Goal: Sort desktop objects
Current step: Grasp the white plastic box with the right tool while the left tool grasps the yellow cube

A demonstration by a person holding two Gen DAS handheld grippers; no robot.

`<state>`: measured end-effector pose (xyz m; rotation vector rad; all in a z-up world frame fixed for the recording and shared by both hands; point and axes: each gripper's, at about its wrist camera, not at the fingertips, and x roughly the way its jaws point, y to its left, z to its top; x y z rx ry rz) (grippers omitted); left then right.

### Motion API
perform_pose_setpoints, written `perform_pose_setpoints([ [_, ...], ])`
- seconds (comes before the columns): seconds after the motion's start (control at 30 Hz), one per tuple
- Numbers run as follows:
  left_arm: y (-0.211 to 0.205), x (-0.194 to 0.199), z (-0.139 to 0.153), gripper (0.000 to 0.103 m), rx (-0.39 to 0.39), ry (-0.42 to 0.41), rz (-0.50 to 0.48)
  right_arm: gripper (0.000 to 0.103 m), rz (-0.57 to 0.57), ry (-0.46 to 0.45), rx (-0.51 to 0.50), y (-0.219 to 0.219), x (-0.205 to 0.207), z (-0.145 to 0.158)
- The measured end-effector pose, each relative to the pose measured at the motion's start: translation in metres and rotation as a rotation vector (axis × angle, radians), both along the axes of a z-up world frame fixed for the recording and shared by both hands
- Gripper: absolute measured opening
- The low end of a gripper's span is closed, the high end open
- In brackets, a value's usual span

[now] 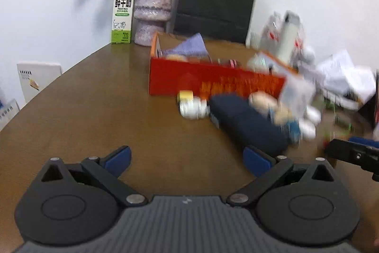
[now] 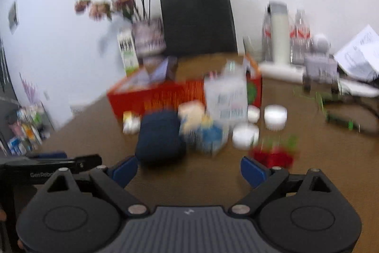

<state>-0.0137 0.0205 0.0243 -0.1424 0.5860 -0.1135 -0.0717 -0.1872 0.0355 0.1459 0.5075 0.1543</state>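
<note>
My left gripper (image 1: 187, 161) has its jaws wide apart with nothing between them, only bare brown bench (image 1: 99, 110). My right gripper (image 2: 189, 168) is the same: jaws spread, holding nothing.

Just past my left jaws lies a dark blue pouch (image 1: 246, 125). It is the first thing in the way of both grippers; in the right view it sits just ahead of the left-hand blue pad. Touching its far end is a small white bottle (image 1: 193, 108) with a yellow cap, lying on its side. On the other side of the pouch is a blurry heap of small packs (image 2: 203, 129), then three round white tubs (image 2: 274, 116), and a little red thing (image 2: 272, 155) close to my right jaws.

Behind all these stands a red box (image 1: 208, 83), open on top, with things already in it. A clear boxy pack (image 2: 225, 98) leans in front of it.

Farther back by the wall are a milk carton (image 1: 122, 16), a vase of flowers (image 1: 152, 13), a black paper bag (image 1: 215, 1), bottles and loose papers (image 1: 343, 77).
</note>
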Motion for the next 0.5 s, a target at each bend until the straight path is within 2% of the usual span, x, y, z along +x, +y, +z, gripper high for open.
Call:
perform_pose_setpoints([
  [0.07, 0.007, 0.026, 0.007, 0.102, -0.053, 0.008, 0.027, 0.094, -0.032, -0.037, -0.049, -0.006, 0.023, 0.009],
  [0.13, 0.013, 0.057, 0.011, 0.090, -0.099, 0.038, 0.041, 0.094, -0.058, -0.042, -0.107, -0.008, 0.056, 0.014],
  [0.2, 0.013, 0.089, 0.012, 0.079, -0.136, 0.093, 0.009, 0.094, -0.062, -0.045, -0.102, -0.013, 0.081, 0.017],
  [0.27, 0.006, 0.114, 0.013, 0.078, -0.122, 0.134, -0.042, 0.094, -0.074, -0.048, -0.071, -0.020, 0.100, 0.018],
  [0.37, 0.001, 0.137, 0.008, 0.069, -0.100, 0.139, -0.063, 0.091, -0.087, -0.031, -0.030, -0.027, 0.123, 0.015],
  [0.43, 0.001, 0.150, 0.000, 0.038, -0.092, 0.184, -0.048, 0.076, -0.086, -0.008, 0.000, -0.031, 0.135, 0.013],
  [0.5, 0.004, 0.153, -0.006, 0.034, -0.116, 0.206, -0.082, 0.067, -0.078, -0.016, 0.037, -0.033, 0.140, 0.010],
])
